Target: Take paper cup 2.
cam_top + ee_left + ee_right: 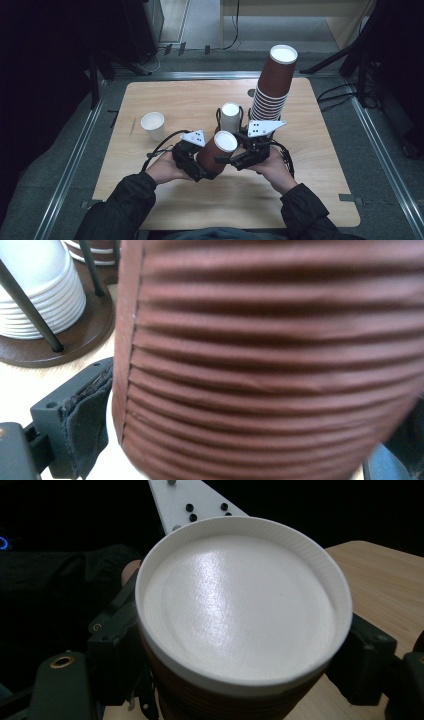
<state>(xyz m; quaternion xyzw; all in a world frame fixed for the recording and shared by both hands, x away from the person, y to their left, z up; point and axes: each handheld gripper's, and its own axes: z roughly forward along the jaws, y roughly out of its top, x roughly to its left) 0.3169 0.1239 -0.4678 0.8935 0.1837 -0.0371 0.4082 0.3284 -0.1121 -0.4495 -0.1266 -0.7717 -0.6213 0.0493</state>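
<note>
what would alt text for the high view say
A person at a wooden table holds a brown cup bottom-up between two grippers, left gripper and right gripper. Behind stand a tall leaning stack of brown cups and a white stack in a rack; a lone white cup sits left.

Ribbed matt brown paper cup [270,365] with a glossy white base [240,605]; pale wood-grain table [190,105]; black fabric-like jaw pad [87,422].
</note>
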